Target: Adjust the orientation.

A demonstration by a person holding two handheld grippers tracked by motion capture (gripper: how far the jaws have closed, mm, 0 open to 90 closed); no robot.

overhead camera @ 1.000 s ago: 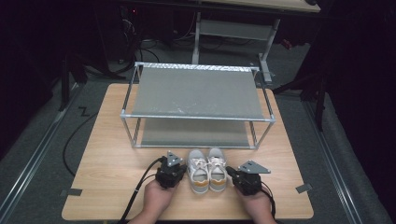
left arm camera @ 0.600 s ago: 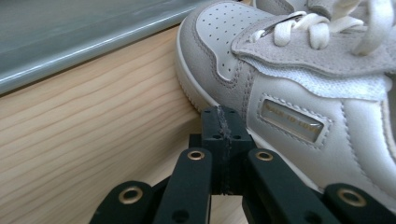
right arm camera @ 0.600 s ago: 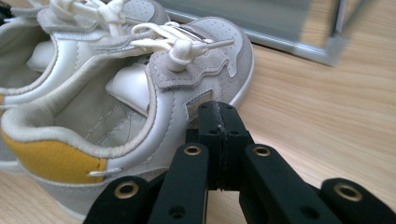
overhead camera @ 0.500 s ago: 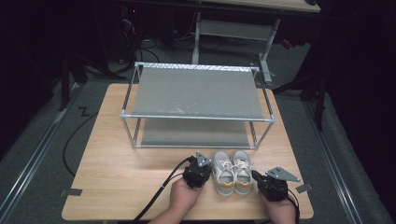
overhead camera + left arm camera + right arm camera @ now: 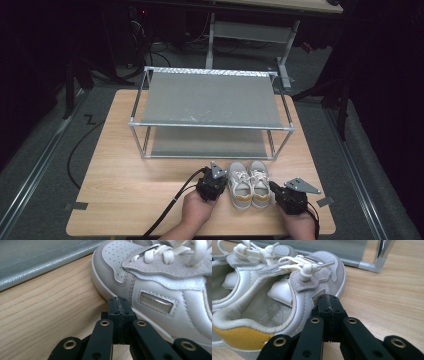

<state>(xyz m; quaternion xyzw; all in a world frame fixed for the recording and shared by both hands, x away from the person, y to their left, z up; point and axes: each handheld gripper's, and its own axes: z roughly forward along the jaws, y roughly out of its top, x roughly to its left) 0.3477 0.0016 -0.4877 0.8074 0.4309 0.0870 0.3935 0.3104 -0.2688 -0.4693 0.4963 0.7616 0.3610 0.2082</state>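
A pair of white and grey sneakers with yellow heel tabs stands side by side near the table's front edge, toes toward the rack: the left shoe [image 5: 239, 183] and the right shoe [image 5: 260, 183]. My left gripper [image 5: 219, 184] is shut and empty, its tips against the outer side of the left shoe [image 5: 160, 290]. My right gripper [image 5: 276, 190] is shut and empty too, its tips touching the outer side of the right shoe [image 5: 294, 287]. In the gripper views both left gripper [image 5: 119, 305] and right gripper [image 5: 328, 302] have jaws pressed together.
A two-tier metal shoe rack [image 5: 210, 100] with grey fabric shelves stands on the wooden table [image 5: 115, 170] behind the shoes; its lower shelf [image 5: 207, 142] is bare. A rack leg [image 5: 384, 255] is close beyond the right shoe. Cables trail from both grippers toward the front edge.
Both grippers and the pair of shoes between them have slid rightward along the table's front, from left of centre to right of centre.
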